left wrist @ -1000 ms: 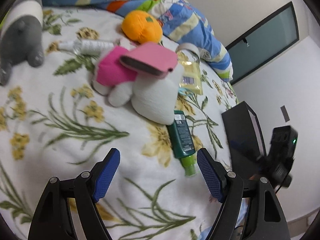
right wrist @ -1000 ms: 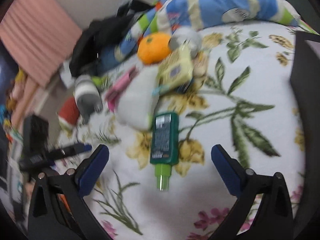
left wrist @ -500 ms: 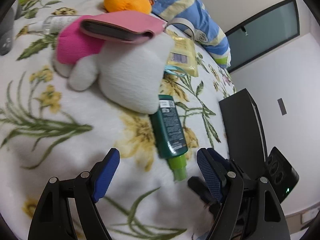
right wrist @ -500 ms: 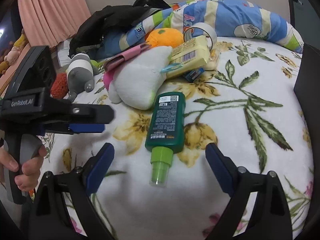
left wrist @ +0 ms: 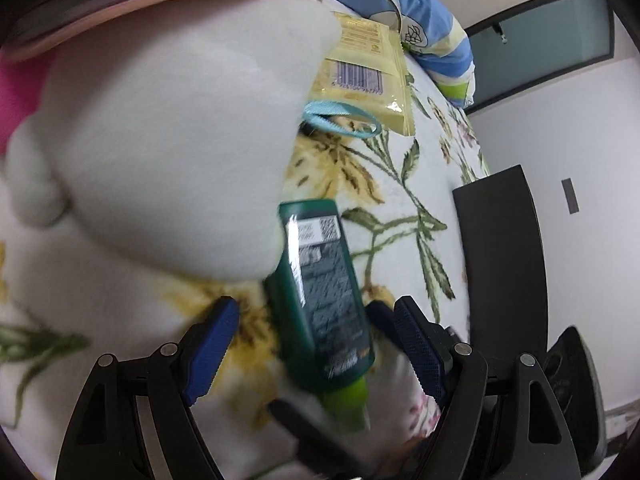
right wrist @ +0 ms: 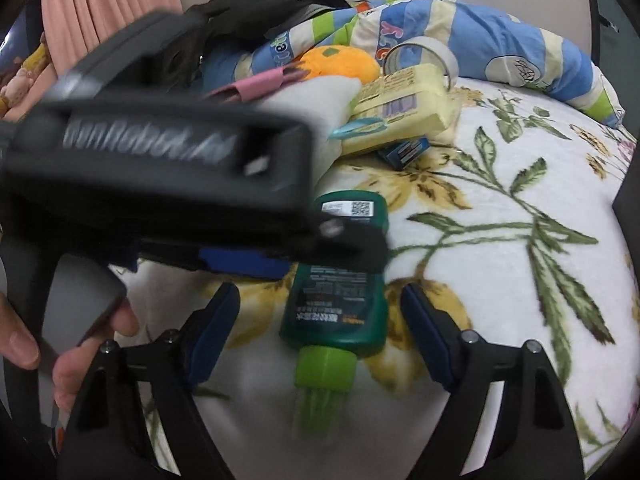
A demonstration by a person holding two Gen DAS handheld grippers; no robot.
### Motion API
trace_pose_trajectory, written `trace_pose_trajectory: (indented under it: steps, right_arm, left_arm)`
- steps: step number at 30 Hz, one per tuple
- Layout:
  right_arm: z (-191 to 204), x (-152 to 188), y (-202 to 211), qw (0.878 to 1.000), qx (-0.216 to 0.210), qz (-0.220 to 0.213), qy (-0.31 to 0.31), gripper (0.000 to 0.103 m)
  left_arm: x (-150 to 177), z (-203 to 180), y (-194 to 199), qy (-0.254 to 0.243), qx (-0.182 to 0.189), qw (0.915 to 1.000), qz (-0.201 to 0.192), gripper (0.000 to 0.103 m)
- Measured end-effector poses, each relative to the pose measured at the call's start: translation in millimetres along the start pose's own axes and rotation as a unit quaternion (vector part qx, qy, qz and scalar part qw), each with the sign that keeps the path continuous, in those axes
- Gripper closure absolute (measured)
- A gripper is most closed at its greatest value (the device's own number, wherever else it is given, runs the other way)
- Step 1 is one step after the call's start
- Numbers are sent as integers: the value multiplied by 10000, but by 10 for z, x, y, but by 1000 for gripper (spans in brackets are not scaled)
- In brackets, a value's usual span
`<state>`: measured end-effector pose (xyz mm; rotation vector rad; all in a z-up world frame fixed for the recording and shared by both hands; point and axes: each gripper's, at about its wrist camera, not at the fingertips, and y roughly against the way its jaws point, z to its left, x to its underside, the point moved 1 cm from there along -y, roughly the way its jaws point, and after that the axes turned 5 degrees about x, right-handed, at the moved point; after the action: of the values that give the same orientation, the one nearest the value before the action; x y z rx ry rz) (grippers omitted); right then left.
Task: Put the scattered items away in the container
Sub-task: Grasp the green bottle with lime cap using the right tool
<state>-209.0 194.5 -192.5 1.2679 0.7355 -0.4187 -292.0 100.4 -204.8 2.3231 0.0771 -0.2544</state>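
Bottle, green, lying on bed between both my claws: right claw closing around it, untouched; left claw spread. Plush, packet at twelve o'clock still scattered; container at three

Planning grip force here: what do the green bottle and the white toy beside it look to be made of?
Green bottle: likely plastic, smooth and glossy, judging by glare streaks on its printed label and the moulded lime cap. White toy: soft plush fabric, matte and fuzzy, with rounded stuffed bulges; likely compressible.
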Motion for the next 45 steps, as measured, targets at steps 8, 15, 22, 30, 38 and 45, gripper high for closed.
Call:
trace_pose_trajectory:
  steps: [8,15,22,30,38,45]
  right_arm:
    - [-86,-3,-132,9996,-83,127,-255,32]
    - [-87,-31,-118,9995,16,101,-285,46]
    - [59,-4,51,9999,98,15,-95,51]
    - [116,46,325,9997,-21,38,-258,66]
    - [140,80,730,9993,2,-120,-354,67]
    - [172,-3,1249,9983,104,-463,-337,67]
  left_arm:
    - [-101,10,-151,346,346,9988,41,1]
    - [-146,5,-187,425,256,9988,29,1]
    - [-53,-80,-133,17,-45,10000,-16,18]
    - [107,-102,84,179,159,9997,-1,52]
    - [320,-439,341,-126,114,9998,-103,52]
    - [479,-891,655,-454,125,9984,-309,52]
